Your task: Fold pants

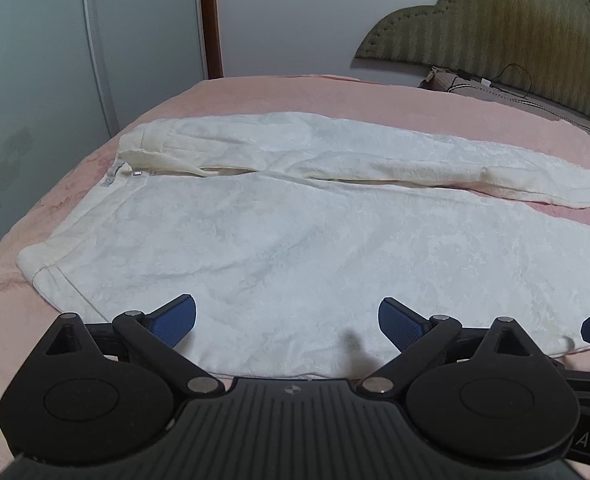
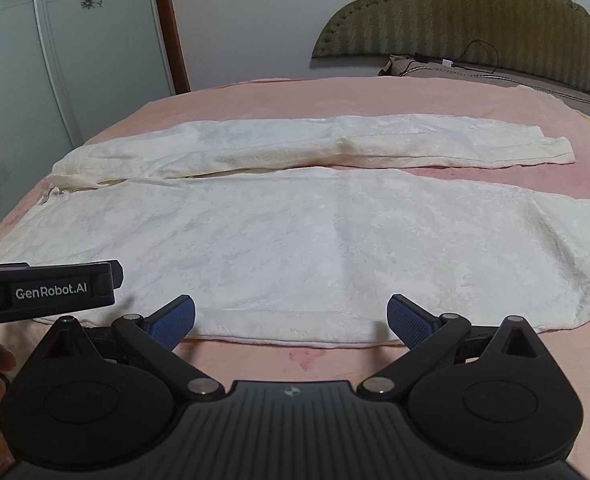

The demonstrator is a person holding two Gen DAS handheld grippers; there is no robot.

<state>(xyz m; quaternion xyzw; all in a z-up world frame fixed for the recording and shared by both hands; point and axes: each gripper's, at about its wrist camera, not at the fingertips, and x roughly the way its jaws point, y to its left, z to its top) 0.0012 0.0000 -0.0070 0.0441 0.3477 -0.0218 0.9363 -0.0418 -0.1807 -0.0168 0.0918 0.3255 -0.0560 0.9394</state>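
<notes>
White pants [image 1: 295, 240] lie flat on a pink bed, waistband to the left, both legs running right, a gap between them. They also show in the right wrist view [image 2: 315, 240]. My left gripper [image 1: 287, 320] is open and empty, hovering over the near leg's front edge close to the waist. My right gripper [image 2: 291, 320] is open and empty at the near leg's front edge, further right. The left gripper's body [image 2: 51, 292] shows at the right view's left side.
The pink bedspread [image 2: 335, 364] covers the bed. An olive padded headboard [image 2: 475, 20] stands at the far right with a pillow and a black cable [image 2: 483, 56] below it. Frosted wardrobe doors [image 1: 55, 80] stand to the left.
</notes>
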